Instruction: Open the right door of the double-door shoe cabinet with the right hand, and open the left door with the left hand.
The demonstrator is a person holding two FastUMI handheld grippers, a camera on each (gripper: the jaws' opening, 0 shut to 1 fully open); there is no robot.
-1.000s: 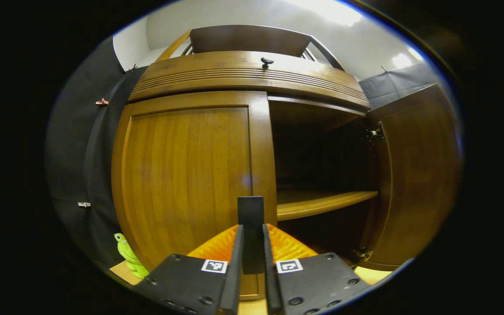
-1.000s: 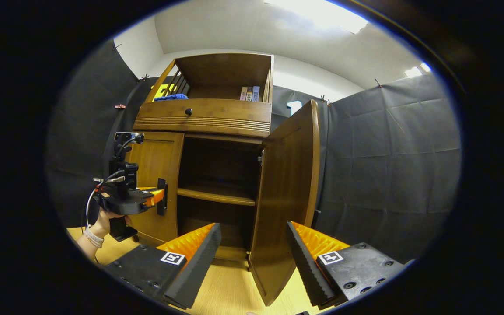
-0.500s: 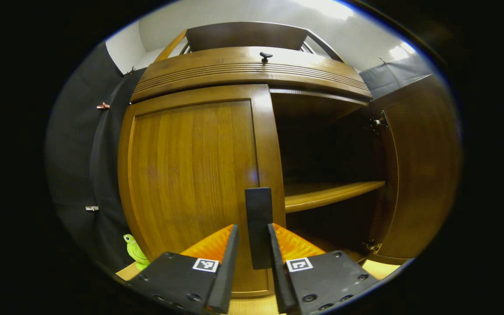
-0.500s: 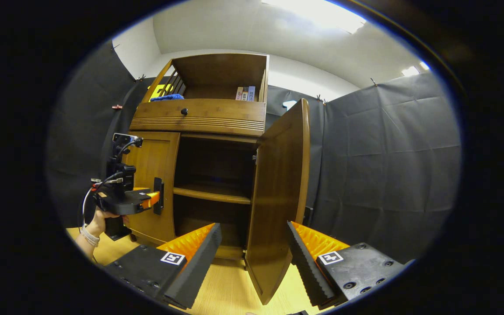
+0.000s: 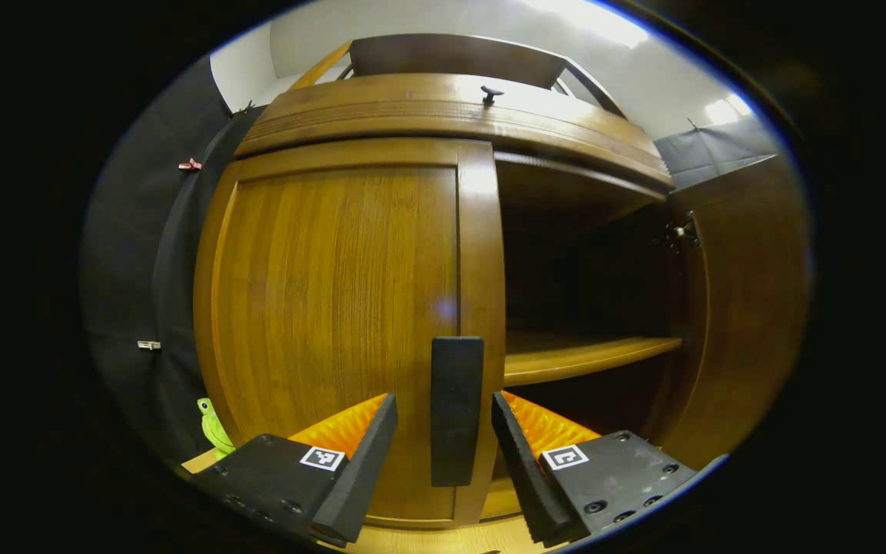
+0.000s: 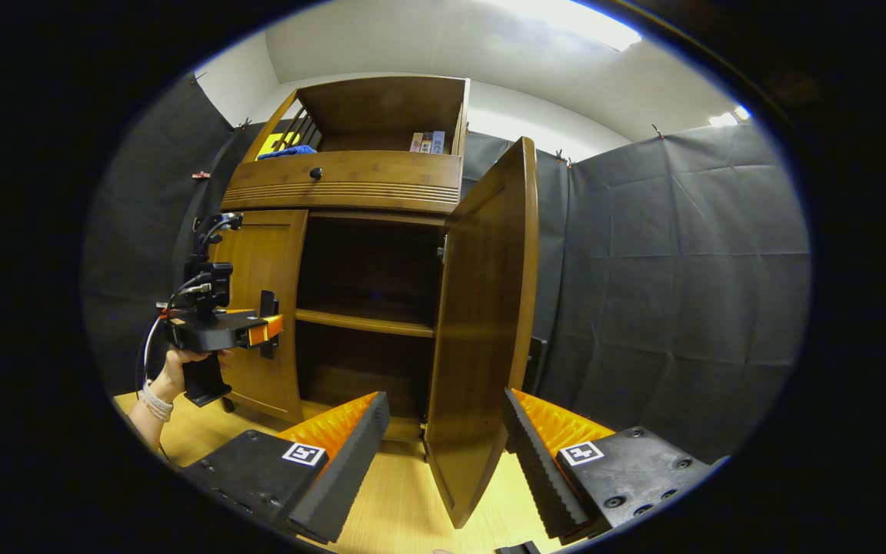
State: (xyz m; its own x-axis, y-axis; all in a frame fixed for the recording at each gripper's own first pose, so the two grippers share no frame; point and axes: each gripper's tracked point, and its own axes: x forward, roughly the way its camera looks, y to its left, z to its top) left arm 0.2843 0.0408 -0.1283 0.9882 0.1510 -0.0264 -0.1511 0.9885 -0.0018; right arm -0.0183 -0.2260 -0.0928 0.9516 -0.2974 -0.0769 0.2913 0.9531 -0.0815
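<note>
Item, left gripper [image 5: 443, 446]: jaws standing apart on either side of the dark vertical door handle [image 5: 456, 410], neither finger pressing on it, as far as the left gripper view shows. Item, left door [image 5: 335, 308] of the shoe cabinet [image 6: 351, 192]: lying flush in its frame, handle mounted on the stile at its free edge, next to the open compartment. Judgement on the step in hand: the left-door grasp is being prepared; the jaws should be closing squarely on the handle's mid-length, then pulling along an arc about the hinges on the door's far left side, not straight back, lest the handle slip out. Item, right gripper [image 6: 443, 454]: jaws standing wide apart, holding nothing, hanging near the lower edge of the right door [image 6: 481, 331]. Item, right door: swinging well out from the cabinet, its share of the task apparently done. Item, hand [image 6: 181, 365]: gripping the left tool at the left door, seen in the right gripper view. Item, inner shelf [image 5: 581, 358]: bare, in the exposed right compartment. Item, drawer knob [image 5: 491, 94]: above the doors. Item, green toy [image 5: 212, 427]: on the floor beside the cabinet's left foot.
</note>
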